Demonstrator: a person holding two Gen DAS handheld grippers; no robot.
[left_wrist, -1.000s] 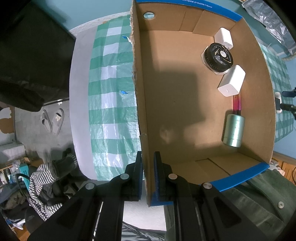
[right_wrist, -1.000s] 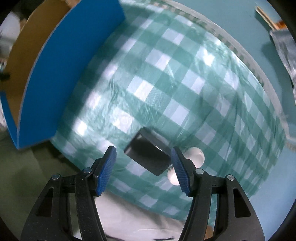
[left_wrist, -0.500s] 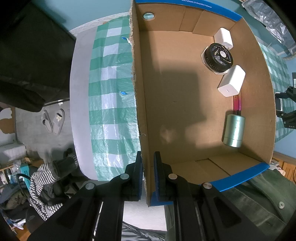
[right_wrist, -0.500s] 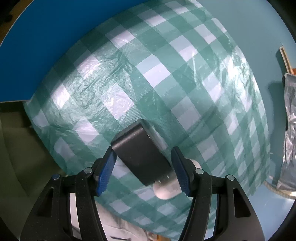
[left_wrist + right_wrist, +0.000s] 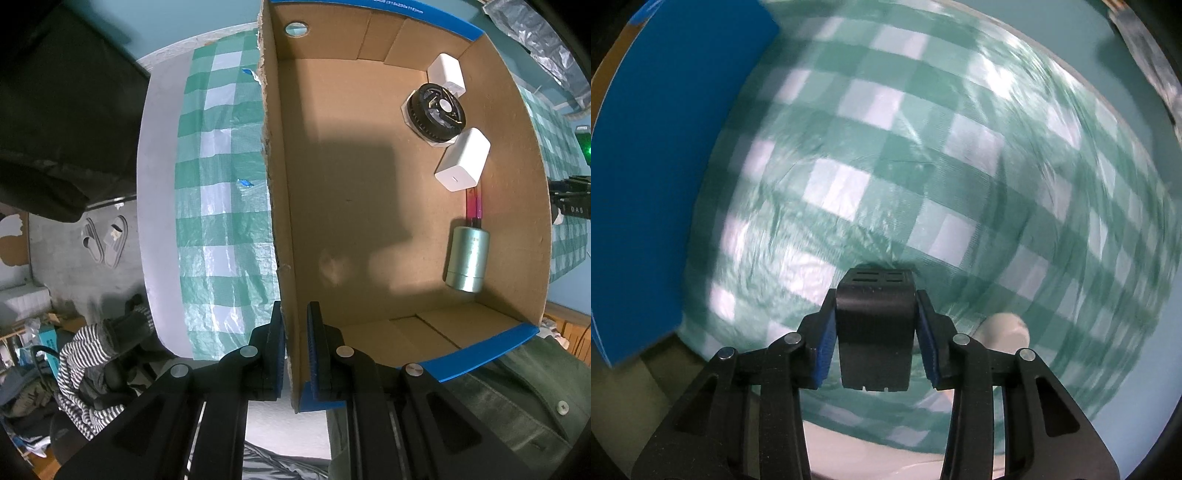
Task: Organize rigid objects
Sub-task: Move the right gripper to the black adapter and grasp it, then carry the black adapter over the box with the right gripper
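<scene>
My left gripper (image 5: pixel 295 314) is shut on the left wall of an open cardboard box (image 5: pixel 351 166) with blue outer faces. Inside the box lie two white cubes (image 5: pixel 463 164) (image 5: pixel 447 74), a black round spool (image 5: pixel 436 107), a pale green cylinder (image 5: pixel 467 258) and a pink pen (image 5: pixel 473 203). In the right wrist view a black rectangular block (image 5: pixel 873 332) sits between the blue pads of my right gripper (image 5: pixel 876 295). Its jaws are closing and the pads touch the block's two sides, just above the green checked cloth (image 5: pixel 923 147).
The box's blue outer wall (image 5: pixel 665 184) stands left of the right gripper. A white round object (image 5: pixel 1004 328) lies on the cloth right of the block. Left of the box the table ends; slippers (image 5: pixel 107 240) and striped clothing (image 5: pixel 88 354) lie on the floor below.
The right gripper came down over the black block, rolled to line up with it, and its jaws narrowed onto the block's sides. The left gripper and the box stayed still.
</scene>
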